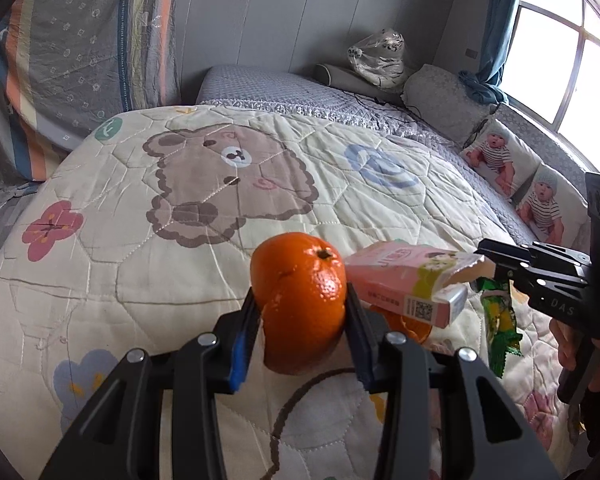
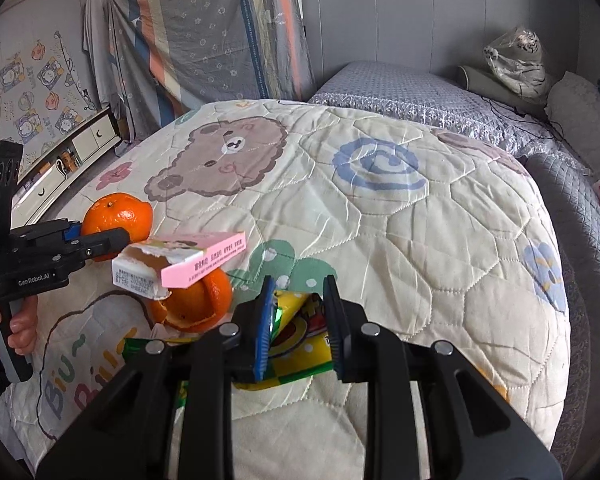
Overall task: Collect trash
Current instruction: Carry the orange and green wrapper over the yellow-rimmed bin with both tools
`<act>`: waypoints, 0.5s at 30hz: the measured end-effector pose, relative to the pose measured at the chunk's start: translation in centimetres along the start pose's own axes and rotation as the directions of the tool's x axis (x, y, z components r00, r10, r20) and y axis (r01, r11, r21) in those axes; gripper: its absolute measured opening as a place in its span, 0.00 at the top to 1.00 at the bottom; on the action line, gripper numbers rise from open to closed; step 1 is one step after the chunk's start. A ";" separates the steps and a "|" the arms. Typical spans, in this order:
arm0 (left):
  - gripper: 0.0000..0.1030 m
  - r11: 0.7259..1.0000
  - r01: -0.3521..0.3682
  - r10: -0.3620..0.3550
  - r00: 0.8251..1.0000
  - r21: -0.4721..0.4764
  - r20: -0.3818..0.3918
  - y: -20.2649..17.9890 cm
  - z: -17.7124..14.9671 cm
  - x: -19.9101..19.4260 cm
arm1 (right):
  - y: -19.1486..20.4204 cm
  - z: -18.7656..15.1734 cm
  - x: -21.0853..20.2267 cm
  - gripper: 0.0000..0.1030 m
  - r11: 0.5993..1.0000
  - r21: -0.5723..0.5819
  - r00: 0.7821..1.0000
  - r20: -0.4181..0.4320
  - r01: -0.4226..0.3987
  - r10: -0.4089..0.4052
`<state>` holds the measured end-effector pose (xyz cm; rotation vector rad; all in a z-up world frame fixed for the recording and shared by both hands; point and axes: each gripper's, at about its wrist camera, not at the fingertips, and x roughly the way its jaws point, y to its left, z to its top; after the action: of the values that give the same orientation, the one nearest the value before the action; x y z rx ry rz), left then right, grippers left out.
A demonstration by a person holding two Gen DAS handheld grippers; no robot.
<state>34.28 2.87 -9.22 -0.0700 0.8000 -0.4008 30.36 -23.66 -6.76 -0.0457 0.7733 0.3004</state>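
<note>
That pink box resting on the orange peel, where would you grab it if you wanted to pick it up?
I'd take the pink box across its thin faces, near the closed end, coming from above. It lies flat and tilted on the peel, so its broad top faces up and the narrow long sides are free. The other end is torn open and would probably crush.

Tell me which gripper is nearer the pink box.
Left. The left gripper, shut on an orange peel, sits right beside the pink box; the right gripper, pinching a yellow wrapper, is further away.
</note>
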 end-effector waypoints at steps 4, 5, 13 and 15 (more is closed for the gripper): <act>0.63 1.000 -0.013 0.013 0.999 0.006 0.040 -0.5 0.4 -2.0 | -0.2 0.4 -2.0 0.78 1.000 0.005 0.999 0.043 0.019 -0.020; 0.63 1.000 -0.016 0.016 0.999 0.009 0.051 -0.7 0.5 -2.6 | -0.3 0.4 -2.8 0.78 0.999 0.002 0.998 0.062 0.033 -0.033; 0.63 0.998 -0.026 0.020 0.993 0.052 0.119 -4.4 0.6 -6.7 | -1.5 -0.3 -8.2 0.78 0.995 0.016 0.984 0.150 0.099 -0.100; 0.63 0.997 -0.022 0.013 0.992 0.068 0.126 -5.8 0.6 -7.4 | -1.9 -0.8 -9.5 0.78 0.993 0.026 0.979 0.166 0.115 -0.118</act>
<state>28.18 0.29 -2.55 -0.0231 0.6611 -0.4037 23.95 -27.98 -0.87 -0.0494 0.6036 0.1837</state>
